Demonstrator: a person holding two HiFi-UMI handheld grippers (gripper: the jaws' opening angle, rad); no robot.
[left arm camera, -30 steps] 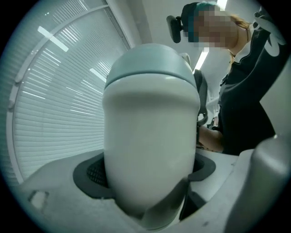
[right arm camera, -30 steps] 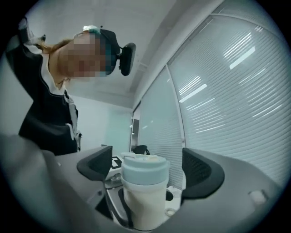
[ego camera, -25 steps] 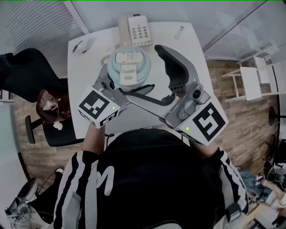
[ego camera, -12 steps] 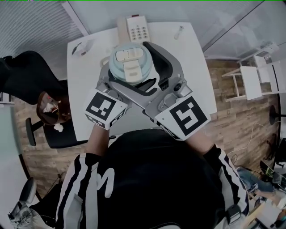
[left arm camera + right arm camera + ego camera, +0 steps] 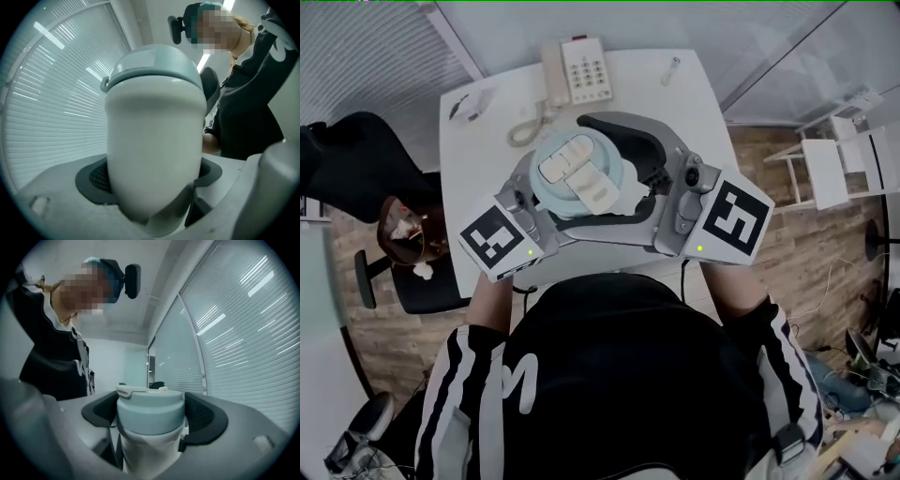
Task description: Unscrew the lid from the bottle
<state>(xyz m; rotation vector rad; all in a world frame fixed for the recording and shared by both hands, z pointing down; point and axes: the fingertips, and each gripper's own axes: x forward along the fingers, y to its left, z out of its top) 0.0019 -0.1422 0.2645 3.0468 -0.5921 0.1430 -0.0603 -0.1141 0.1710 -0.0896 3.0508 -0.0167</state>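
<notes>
**Desk:** What is nearest the camera?

**Photographer:** A person in a black top with white stripes (image 5: 619, 375), seen from overhead, a tool in each hand. The left tool (image 5: 151, 180) is clamped on the white body of the bottle (image 5: 154, 136), its dark pads (image 5: 93, 178) pressed against both sides low down.

**Desk:** And the other hand?

**Photographer:** The right tool (image 5: 152, 422) has its jaws set wide and closed on the pale blue lid (image 5: 149, 412), one black pad (image 5: 204, 420) against each side. The lid sits on the bottle's neck, with a white flip cap on top.

**Desk:** Where is the bottle itself?

**Photographer:** Between the two tools, held over the near half of the white surface (image 5: 478, 131), just in front of the person's chest. Whether its base touches the surface I cannot tell.

**Desk:** Beyond that?

**Photographer:** A white telephone (image 5: 581, 70) with a coiled cord at the far edge, and a small pale tube (image 5: 672, 67) to its right. A black chair (image 5: 356, 159) stands off to the left and a white chair (image 5: 830, 169) to the right, on the wood floor
</notes>
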